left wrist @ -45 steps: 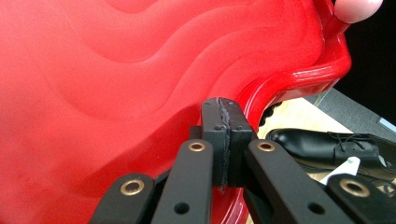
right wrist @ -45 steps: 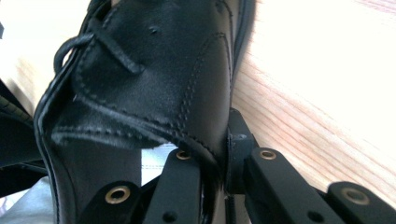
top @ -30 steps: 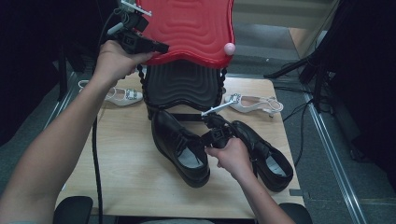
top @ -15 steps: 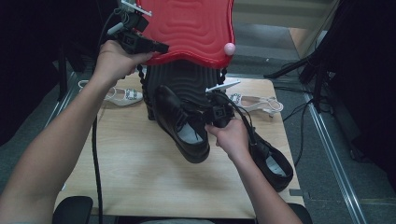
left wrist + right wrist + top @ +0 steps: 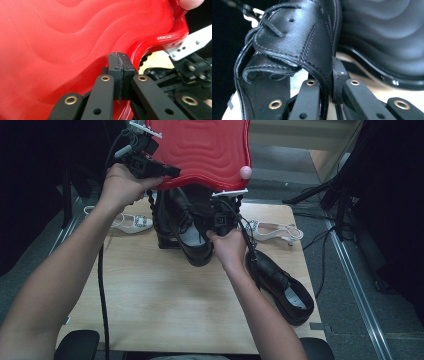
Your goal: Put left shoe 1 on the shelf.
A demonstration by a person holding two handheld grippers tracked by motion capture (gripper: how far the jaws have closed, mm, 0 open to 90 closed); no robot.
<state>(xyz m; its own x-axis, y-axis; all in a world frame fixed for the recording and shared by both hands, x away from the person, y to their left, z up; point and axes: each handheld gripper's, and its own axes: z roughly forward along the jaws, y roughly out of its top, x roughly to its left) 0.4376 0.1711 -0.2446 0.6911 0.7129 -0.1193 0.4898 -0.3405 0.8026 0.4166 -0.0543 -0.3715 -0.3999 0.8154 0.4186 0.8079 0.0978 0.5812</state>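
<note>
We pinch the red lid [image 5: 200, 150] up with the left gripper [image 5: 167, 170]; right gripper [image 5: 220, 217] clamps the black shoe [image 5: 185, 227] collar at the box [image 5: 165, 227] mouth. Thin grip may slip, toe catching the rim.

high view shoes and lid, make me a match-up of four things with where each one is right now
Things:
1. red lid
2. black shoe in the right hand-held gripper
3. second black shoe
4. white sandal

Places:
A. lying on the table near its right front edge
B. held up at its rim by the left hand-held gripper
C. on the table at the far right, behind the right hand
D. lifted under the raised lid, clamped by its side wall

Pairs: 1-B, 2-D, 3-A, 4-C
</note>
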